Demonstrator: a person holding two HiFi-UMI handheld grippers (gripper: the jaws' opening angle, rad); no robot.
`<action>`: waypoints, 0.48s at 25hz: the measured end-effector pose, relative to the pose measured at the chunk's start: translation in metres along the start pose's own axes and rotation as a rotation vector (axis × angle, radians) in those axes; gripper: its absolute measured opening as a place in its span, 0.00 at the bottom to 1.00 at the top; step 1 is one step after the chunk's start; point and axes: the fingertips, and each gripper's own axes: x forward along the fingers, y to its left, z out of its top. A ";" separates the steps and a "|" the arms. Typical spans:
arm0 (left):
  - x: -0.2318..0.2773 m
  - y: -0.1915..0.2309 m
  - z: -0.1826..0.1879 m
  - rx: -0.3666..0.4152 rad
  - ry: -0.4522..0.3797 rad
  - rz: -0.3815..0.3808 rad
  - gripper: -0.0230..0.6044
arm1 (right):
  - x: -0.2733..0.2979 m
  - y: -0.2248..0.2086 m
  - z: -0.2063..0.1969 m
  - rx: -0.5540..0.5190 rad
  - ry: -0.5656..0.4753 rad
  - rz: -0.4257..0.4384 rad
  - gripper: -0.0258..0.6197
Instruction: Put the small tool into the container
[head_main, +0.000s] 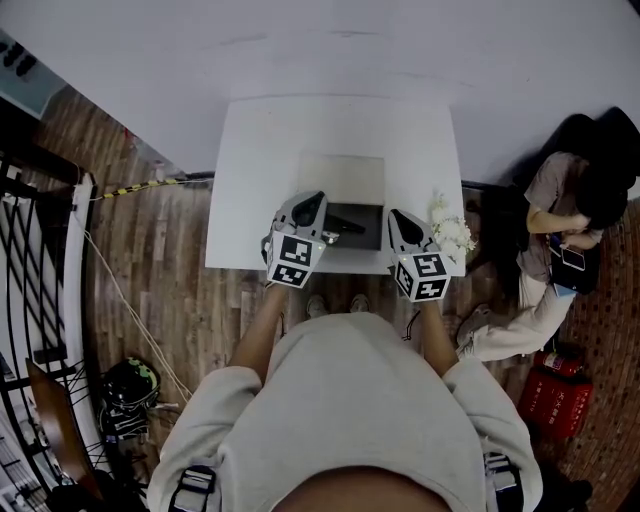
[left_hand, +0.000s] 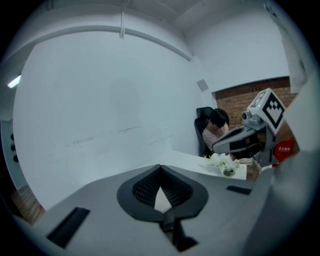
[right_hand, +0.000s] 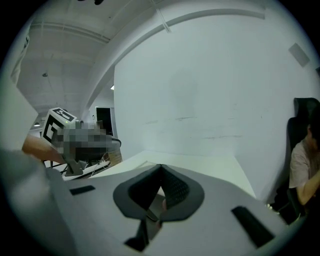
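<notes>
the desk looks smooth, matt white; the floor is brown wood (in planks); the left gripper has black, ribbed, matt fingers.

Pale short-sleeved shirt, dark shoulder straps — grey left gripper, right gripper, black-and-white marker cubes.
</notes>
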 end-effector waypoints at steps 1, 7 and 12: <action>0.000 0.002 0.004 -0.014 -0.010 -0.006 0.05 | 0.000 -0.001 0.005 0.000 -0.010 -0.003 0.04; 0.002 0.014 0.023 -0.110 -0.069 -0.039 0.05 | 0.007 -0.010 0.032 -0.010 -0.063 -0.028 0.04; 0.001 0.029 0.032 -0.214 -0.119 -0.056 0.05 | 0.011 -0.013 0.056 -0.031 -0.101 -0.039 0.04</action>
